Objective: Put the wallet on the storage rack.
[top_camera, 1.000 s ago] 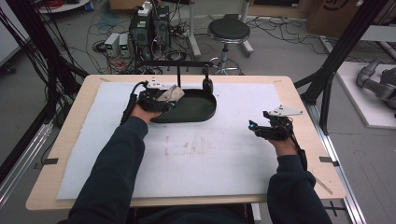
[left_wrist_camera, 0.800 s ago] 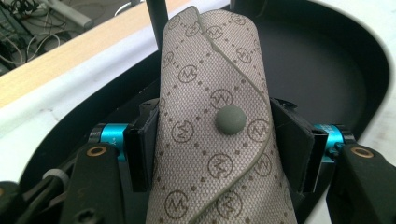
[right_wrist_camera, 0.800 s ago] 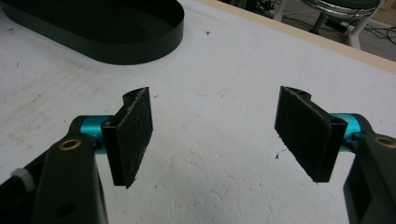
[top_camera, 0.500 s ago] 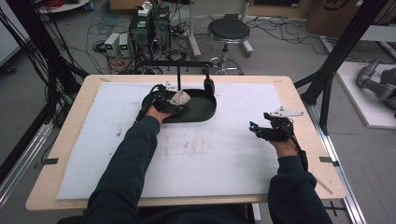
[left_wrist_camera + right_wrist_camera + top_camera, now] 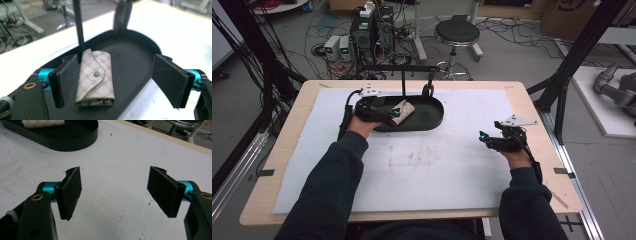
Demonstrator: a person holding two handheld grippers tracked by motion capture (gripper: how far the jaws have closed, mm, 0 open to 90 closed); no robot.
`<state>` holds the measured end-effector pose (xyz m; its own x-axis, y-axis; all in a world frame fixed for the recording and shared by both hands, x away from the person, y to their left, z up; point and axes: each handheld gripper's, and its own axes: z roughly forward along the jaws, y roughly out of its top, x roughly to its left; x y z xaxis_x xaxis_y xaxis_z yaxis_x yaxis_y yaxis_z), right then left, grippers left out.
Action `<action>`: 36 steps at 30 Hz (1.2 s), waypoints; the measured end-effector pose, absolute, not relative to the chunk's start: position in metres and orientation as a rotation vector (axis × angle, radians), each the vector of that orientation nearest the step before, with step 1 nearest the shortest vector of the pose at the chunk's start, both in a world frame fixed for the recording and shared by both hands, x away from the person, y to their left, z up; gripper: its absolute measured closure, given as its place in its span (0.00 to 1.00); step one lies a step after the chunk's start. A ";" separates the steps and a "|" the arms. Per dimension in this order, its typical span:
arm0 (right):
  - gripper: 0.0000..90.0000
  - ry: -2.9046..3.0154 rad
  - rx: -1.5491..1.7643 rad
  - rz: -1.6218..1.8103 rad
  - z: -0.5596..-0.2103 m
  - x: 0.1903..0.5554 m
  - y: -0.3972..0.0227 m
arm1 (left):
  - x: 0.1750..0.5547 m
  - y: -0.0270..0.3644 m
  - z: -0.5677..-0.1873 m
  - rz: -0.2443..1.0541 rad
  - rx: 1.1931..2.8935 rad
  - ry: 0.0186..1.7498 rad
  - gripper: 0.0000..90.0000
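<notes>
We find the left gripper (image 5: 113, 80) jaws just opened, apparently freeing the key pouch (image 5: 96, 78) in the black tray (image 5: 432, 117) at twelve o'clock; right gripper (image 5: 115, 192) idles open.

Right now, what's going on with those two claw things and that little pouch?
Left gripper just opened, pouch released in black tray. Right gripper open, empty, over white mat. Nothing blocking.

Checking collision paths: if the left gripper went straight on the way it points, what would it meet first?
Probably the beige wallet lying in the black tray between the left gripper's just-opened jaws; beyond it, the tray's upright post.
</notes>
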<state>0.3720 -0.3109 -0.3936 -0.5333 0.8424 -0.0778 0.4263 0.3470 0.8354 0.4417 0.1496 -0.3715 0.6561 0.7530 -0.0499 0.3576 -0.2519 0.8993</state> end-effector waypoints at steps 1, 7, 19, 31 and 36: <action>0.31 2.115 1.099 1.091 -0.394 0.372 -0.310 | 0.435 0.155 -0.371 0.498 1.838 0.880 0.24; 0.23 2.107 1.103 1.100 -0.395 0.373 -0.310 | 0.392 0.186 -0.375 0.564 1.710 0.878 0.25; 0.23 2.103 1.072 1.133 -0.392 0.367 -0.314 | 0.347 0.234 -0.385 0.627 1.586 0.941 0.25; 0.23 2.102 1.065 1.119 -0.392 0.363 -0.311 | 0.341 0.248 -0.397 0.634 1.590 0.962 0.25; 0.23 2.101 1.068 1.113 -0.392 0.363 -0.310 | 0.342 0.248 -0.400 0.624 1.601 0.968 0.25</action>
<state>0.3628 -0.3099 -0.3921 -0.5480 0.8322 -0.0853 0.3966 0.3482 0.8494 0.3425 0.2481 -0.3998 0.5260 0.8452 -0.0948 0.2625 -0.0553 0.9633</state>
